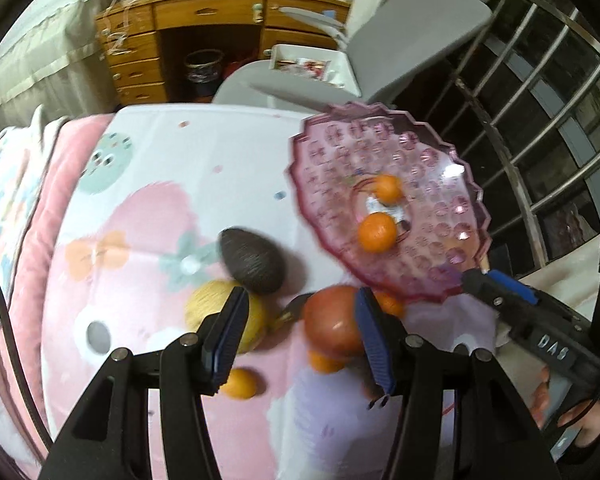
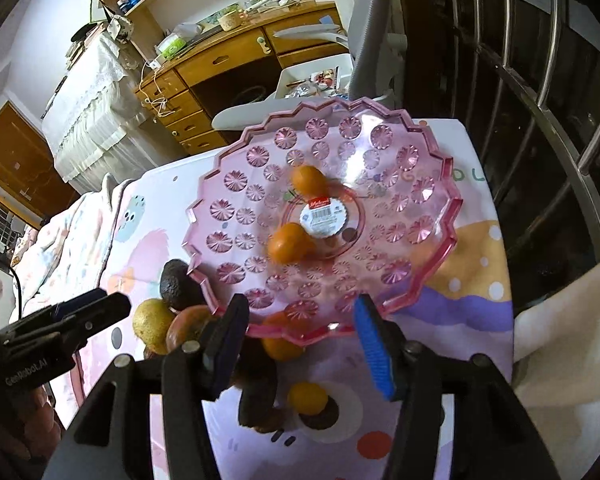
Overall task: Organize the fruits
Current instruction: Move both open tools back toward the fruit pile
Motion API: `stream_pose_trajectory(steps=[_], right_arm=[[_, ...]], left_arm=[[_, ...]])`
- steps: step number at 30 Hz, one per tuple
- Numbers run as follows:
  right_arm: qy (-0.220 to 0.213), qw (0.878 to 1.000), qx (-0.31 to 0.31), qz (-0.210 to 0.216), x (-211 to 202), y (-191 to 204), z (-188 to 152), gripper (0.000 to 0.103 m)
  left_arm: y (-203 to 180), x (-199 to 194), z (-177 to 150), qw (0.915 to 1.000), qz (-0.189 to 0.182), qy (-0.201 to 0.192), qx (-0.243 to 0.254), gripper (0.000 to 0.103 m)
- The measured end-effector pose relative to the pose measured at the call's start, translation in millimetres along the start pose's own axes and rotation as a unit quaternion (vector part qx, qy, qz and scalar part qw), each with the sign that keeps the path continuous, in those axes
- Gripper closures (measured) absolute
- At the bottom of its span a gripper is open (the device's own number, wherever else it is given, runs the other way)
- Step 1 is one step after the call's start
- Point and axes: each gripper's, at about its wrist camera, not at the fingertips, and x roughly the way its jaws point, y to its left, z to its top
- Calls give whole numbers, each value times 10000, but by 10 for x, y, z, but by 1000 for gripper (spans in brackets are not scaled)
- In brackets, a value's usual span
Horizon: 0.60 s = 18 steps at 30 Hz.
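Right now I see both my left gripper (image 1: 300, 300) and right gripper (image 2: 300, 316) part-open and empty, two oranges (image 2: 290, 242) already in the pink dish (image 2: 432, 280), while avocado (image 1: 252, 260), apple (image 1: 332, 320) and lemon (image 1: 204, 308) crowd its near rim.

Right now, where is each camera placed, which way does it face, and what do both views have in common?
Left wrist: on the left claw, looking steeply down at the loose fruit, avocado and red apple; own fingers show, and the right claw enters at the right edge.
Right wrist: on the right claw, looking down at the pink plate; the left claw enters at left.
Shared: plate, two oranges in it, avocado, apple, wooden desk.
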Motion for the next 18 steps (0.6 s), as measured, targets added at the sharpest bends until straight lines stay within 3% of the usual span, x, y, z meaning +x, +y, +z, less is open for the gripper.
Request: stream_pose_trajectory(steps=[12,18], right_arm=[[316,9992,160,207,-26,255,-402,48],[457,9981,343,213,2,419,-616,48]], left_arm=[[846,-375,-569,9981,313,-7,-538,49],[1170,-486,-741,9984,275,82,-492,47]])
